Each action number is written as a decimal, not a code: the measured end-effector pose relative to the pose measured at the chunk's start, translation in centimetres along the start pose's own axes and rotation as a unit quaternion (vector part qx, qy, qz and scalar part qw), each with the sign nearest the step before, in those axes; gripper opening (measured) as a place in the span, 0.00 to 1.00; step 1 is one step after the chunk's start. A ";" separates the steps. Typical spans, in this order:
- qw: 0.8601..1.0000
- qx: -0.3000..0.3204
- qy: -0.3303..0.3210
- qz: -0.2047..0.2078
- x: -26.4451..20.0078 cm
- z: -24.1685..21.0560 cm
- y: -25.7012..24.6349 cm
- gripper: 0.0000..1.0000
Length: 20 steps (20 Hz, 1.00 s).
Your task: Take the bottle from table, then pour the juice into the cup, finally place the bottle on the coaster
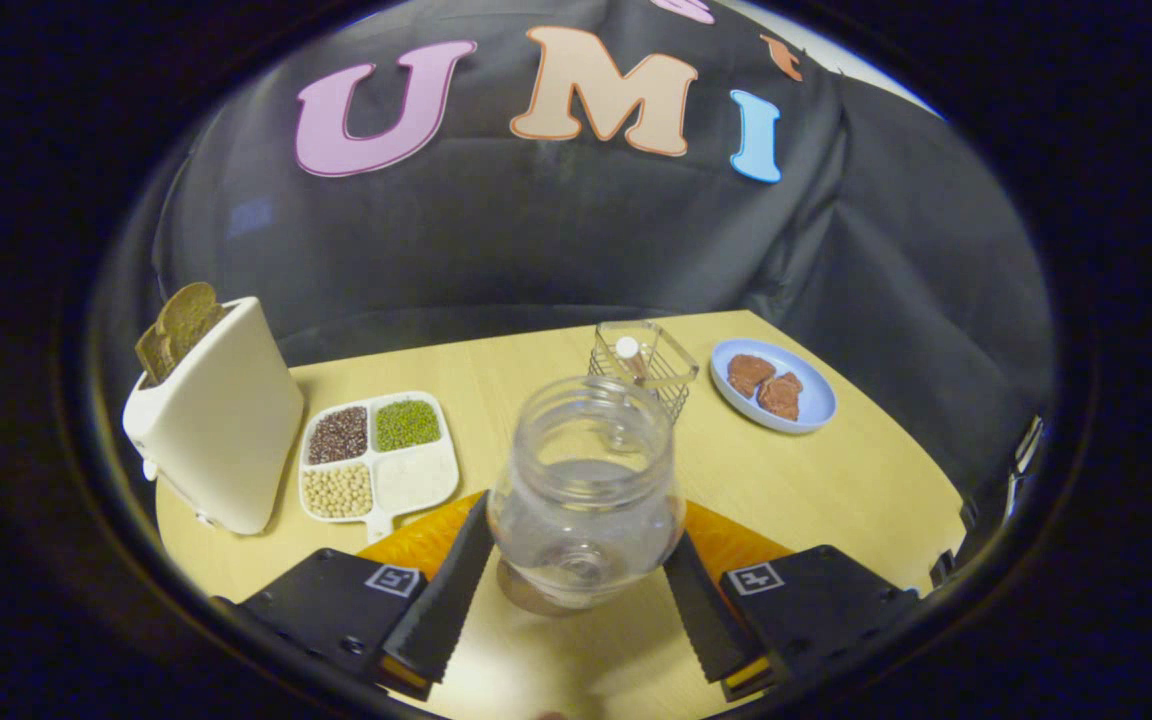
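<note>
Clear bottle [586,490] stands upright between the gripper [576,590] fingers, over an orange coaster [426,540] – fingers at its sides, can't tell if pressing. Risk: smooth round glass slipping or tipping w/ a loose grip.

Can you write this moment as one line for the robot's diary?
stage: grasping bottle | gripper: jaws on both sides of bottle, contact unclear | bottle: upright on table, over orange coaster edge

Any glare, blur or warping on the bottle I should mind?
Gripper view: fisheye bends the table edge; the clear bottle between the fingers of the gripper is slightly soft, dim reflections, no harsh glare; toaster sharp.
</note>
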State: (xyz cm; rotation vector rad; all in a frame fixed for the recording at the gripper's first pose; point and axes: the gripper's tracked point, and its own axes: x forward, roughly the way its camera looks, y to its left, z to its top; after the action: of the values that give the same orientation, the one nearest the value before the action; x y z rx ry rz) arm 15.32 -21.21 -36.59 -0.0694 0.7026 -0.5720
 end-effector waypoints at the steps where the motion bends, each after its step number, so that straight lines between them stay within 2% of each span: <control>1: 1.000 0.003 -0.002 0.001 0.1 0.2 -0.1 0.94; 13: 0.998 0.039 -0.047 0.030 -2.3 3.9 -0.3 1.00; 20: 0.993 0.061 -0.083 0.050 -4.8 6.9 -1.0 0.99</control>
State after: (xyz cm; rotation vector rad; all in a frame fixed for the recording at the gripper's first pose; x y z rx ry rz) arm 16.16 -20.44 -28.22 0.0324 0.5055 -0.5058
